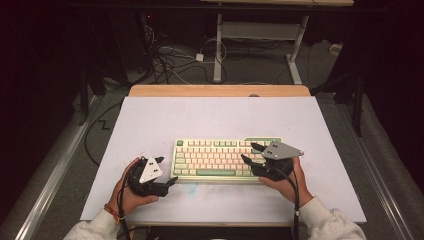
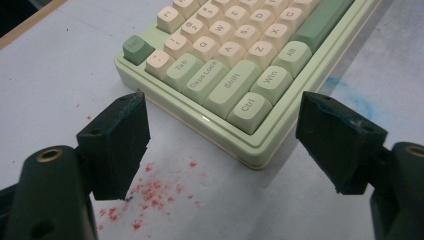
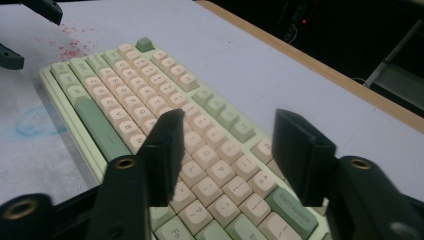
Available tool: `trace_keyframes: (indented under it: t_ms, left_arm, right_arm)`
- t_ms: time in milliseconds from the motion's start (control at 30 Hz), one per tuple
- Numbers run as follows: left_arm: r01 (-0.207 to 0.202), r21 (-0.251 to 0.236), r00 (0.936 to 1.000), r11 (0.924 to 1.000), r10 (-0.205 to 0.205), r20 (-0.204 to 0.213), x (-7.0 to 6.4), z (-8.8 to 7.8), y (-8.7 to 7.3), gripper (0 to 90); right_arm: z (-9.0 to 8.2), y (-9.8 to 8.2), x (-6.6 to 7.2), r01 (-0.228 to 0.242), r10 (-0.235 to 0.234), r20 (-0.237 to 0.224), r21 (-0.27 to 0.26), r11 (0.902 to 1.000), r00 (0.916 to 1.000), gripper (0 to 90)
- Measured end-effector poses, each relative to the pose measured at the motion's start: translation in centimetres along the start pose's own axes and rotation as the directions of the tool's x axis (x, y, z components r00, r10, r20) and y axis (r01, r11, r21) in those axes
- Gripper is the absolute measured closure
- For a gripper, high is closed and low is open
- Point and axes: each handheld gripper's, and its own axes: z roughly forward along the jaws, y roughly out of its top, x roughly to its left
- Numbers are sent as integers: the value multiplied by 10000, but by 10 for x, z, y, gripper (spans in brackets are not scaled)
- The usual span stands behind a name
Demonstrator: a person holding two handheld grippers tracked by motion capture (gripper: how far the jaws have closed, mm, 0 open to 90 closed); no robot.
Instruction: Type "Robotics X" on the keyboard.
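Observation:
A pale green keyboard with cream and green keys lies on the white mat, near its front edge. My left gripper is open at the keyboard's front left corner, just off the case. In the left gripper view the keyboard corner with the Ctrl key sits between the spread jaws of the left gripper, untouched. My right gripper hovers open over the keyboard's right end. In the right gripper view the right gripper frames the keys of the keyboard, holding nothing.
The white mat covers a wooden table whose far edge shows. Red specks and a blue smudge mark the mat beside the keyboard. Cables and a desk leg stand on the floor beyond.

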Motion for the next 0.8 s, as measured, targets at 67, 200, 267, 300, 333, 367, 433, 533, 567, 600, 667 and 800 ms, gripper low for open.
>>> trace_keyframes:
  t_ms: [67, 200, 267, 300, 333, 367, 433, 533, 567, 600, 667, 800]
  left_arm:
    - [37, -84, 10000, 10000, -37, 14, 0, -1, 1, 206]
    - [92, -250, 9999, 9996, -89, 84, 0, -3, 2, 214]
    - [175, -276, 9998, 9995, -172, 114, -1, -3, 3, 224]
    - [171, -300, 9998, 9994, -167, 118, -1, -4, 4, 231]
    - [90, -366, 9999, 9993, -87, 80, -1, -4, 5, 238]
    - [190, -343, 9997, 9992, -184, 172, -1, -4, 6, 249]
    - [192, -272, 9998, 9994, -189, 99, -2, -2, 8, 260]
    - [189, -308, 9996, 9993, -183, 205, -2, -1, 13, 304]
    - [192, -357, 9993, 9992, -181, 321, -2, -1, 15, 325]
    - [190, -442, 9987, 9988, -169, 481, -2, -1, 17, 371]
    - [134, -437, 9965, 9990, -98, 827, -2, 1, 23, 443]
    - [-9, -416, 9913, 9991, 64, 1315, -3, 8, 38, 714]
  right_arm:
    - [-6, -4, -1, -52, 54, 222, -124, 9999, 9997, 385]
    - [-17, -12, -4, -224, 235, 578, -203, 9995, 9981, 303]
    - [-21, -17, -4, -254, 266, 776, -162, 9995, 9966, 267]
    - [-22, -20, -4, -260, 269, 843, -118, 9996, 9961, 257]
    - [-24, -23, -4, -260, 270, 912, -120, 9996, 9955, 248]
    - [-26, -26, -4, -276, 286, 931, -121, 9995, 9952, 235]
    - [-28, -31, -3, -320, 324, 1074, -56, 9995, 9937, 208]
    - [-31, -38, -1, -305, 297, 1234, 44, 9995, 9919, 204]
    - [-32, -40, 0, -303, 293, 1265, 67, 9995, 9915, 204]
    - [-33, -42, 1, -338, 324, 1263, 93, 9994, 9915, 205]
    - [-35, -45, 3, -357, 332, 1267, 177, 9992, 9914, 205]
    - [-36, -50, 7, -335, 293, 1232, 320, 9989, 9919, 209]
